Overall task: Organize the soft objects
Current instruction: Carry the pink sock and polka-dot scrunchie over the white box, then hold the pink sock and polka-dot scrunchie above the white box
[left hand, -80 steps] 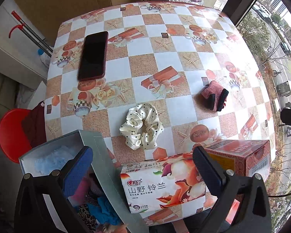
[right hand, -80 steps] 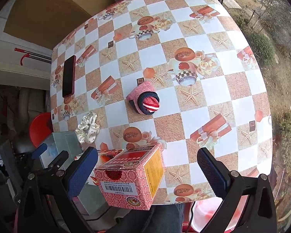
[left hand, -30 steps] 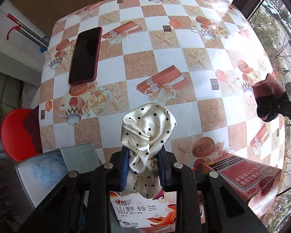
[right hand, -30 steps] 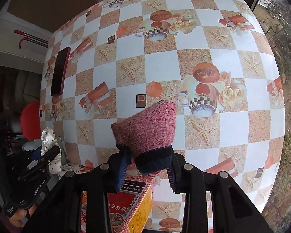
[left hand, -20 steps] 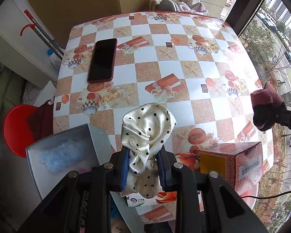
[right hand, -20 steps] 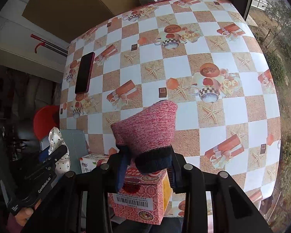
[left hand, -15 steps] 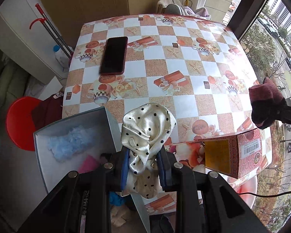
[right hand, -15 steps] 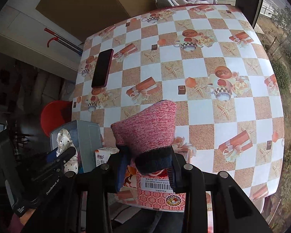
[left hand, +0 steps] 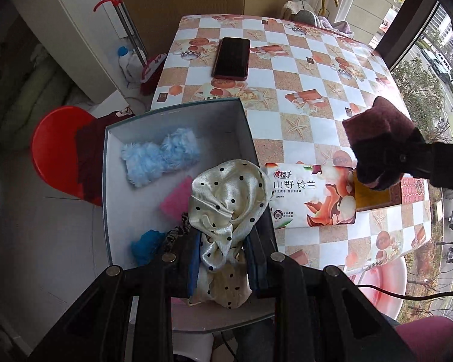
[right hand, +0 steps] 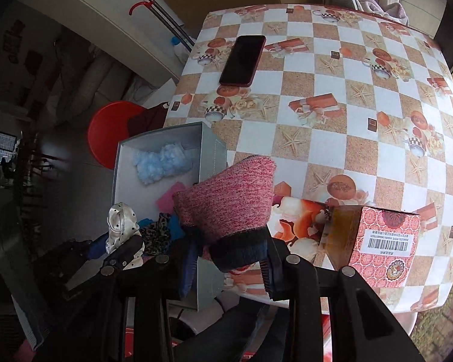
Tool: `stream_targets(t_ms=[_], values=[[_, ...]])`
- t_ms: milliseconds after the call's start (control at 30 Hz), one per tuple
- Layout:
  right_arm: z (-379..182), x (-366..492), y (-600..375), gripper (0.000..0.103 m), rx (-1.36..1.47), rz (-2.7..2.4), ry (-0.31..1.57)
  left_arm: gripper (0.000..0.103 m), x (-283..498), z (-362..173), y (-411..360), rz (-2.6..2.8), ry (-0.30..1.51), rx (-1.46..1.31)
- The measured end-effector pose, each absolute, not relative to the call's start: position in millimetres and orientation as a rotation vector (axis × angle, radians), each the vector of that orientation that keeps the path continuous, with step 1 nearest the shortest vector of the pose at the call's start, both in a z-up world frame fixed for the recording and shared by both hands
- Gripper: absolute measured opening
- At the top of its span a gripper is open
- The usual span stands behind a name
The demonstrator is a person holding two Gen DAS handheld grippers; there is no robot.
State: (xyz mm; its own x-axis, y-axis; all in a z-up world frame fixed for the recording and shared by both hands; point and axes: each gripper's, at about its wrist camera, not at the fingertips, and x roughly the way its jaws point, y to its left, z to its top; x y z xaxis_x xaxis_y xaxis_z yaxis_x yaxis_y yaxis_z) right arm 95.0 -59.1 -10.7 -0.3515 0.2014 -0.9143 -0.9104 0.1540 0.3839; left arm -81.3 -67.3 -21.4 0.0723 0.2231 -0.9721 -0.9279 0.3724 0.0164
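**Both soft items lifted off the table and carried to the box**

The left gripper (left hand: 225,255), earlier open above the table, is now clamped on the polka-dot scrunchie (left hand: 226,199) and holds it over the grey box (left hand: 178,111). The right gripper (right hand: 231,261) has likewise picked up the pink knit glove (right hand: 226,199), now raised beside the box's right wall.

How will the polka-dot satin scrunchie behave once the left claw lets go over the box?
Likely floppy: the scrunchie bunches and droops in the left claw. Its glossy fabric looks slippery. Probably light; it should drop limply into the grey box.
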Motion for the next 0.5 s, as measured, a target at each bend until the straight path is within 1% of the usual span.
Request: stream_targets(t_ms=[267, 500], values=[[-21.7, 34.4, -59.9, 0.037, -0.894, 1.481, 1.385, 0.028, -123.2, -34.5, -84.4, 1.087, 1.197, -0.822], [-29.4, -2.0, -64.4, 0.037, -1.015, 1.530, 1.345, 0.028, -132.9, -41.3, -92.4, 1.088, 1.210, -0.844]])
